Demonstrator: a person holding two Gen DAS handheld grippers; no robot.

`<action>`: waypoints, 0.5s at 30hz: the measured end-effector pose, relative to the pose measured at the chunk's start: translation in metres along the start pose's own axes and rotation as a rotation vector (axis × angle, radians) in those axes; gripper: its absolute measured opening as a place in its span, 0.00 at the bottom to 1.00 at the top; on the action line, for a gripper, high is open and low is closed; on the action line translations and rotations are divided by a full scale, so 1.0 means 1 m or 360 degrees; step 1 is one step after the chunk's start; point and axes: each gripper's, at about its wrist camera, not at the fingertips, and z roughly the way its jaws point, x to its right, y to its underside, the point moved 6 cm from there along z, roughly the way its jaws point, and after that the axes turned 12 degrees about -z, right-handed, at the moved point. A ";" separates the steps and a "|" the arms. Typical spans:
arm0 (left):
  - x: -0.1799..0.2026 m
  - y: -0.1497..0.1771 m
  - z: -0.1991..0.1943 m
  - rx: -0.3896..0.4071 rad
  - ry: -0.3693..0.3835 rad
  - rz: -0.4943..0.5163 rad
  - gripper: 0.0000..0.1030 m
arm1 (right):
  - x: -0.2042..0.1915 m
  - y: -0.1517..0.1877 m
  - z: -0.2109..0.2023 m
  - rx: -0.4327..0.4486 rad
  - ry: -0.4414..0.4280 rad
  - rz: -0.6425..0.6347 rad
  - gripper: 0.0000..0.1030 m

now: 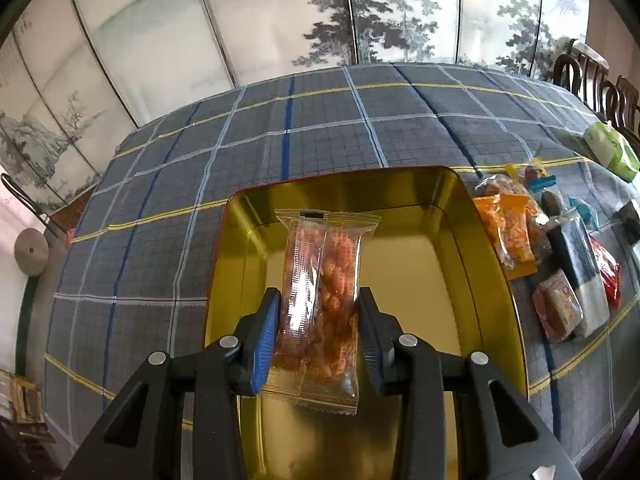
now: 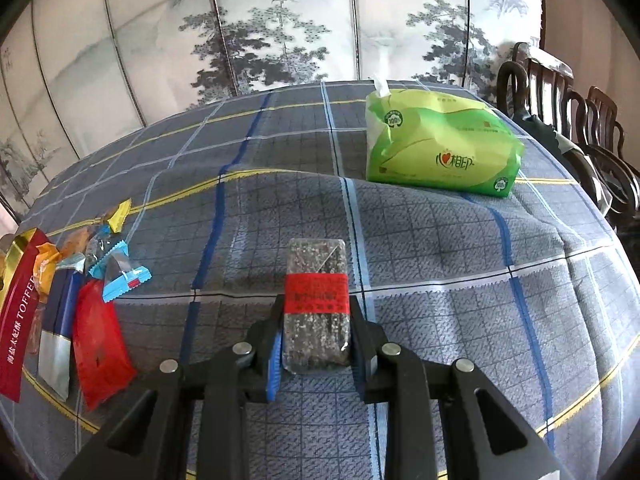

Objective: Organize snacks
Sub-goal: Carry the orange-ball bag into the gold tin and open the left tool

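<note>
My left gripper (image 1: 318,312) is shut on a clear packet of orange-brown snacks (image 1: 324,304), held lengthwise above the inside of a gold tin (image 1: 472,264) on the checked tablecloth. To the right of the tin lies a pile of wrapped snacks (image 1: 560,256). My right gripper (image 2: 316,324) is shut on a dark speckled bar with a red label (image 2: 316,304), held just over the tablecloth. In the right wrist view more snack packets (image 2: 92,300) lie at the far left, beside the tin's red side (image 2: 18,320).
A green tissue pack (image 2: 440,148) sits at the back right of the table (image 2: 480,280). Dark wooden chairs (image 2: 580,120) stand beyond the table's right edge. A painted folding screen (image 1: 240,20) closes off the far side.
</note>
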 end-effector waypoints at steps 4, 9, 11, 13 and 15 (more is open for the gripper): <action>-0.002 -0.003 0.006 -0.0011 -0.0013 0.0004 0.33 | 0.000 0.000 0.000 -0.0003 0.0006 -0.0006 0.26; -0.004 -0.006 0.012 -0.0017 -0.0032 0.0005 0.34 | -0.001 0.000 -0.001 -0.0006 0.0016 -0.0013 0.26; -0.005 -0.007 0.016 -0.0021 -0.0045 0.0010 0.34 | -0.001 0.000 -0.001 -0.0006 0.0017 -0.0014 0.26; -0.005 -0.008 0.019 -0.0025 -0.0056 0.0019 0.36 | -0.001 0.000 -0.001 -0.0006 0.0015 -0.0014 0.26; -0.006 -0.009 0.020 -0.0009 -0.0075 0.0023 0.36 | -0.001 0.000 -0.001 -0.0006 0.0016 -0.0015 0.26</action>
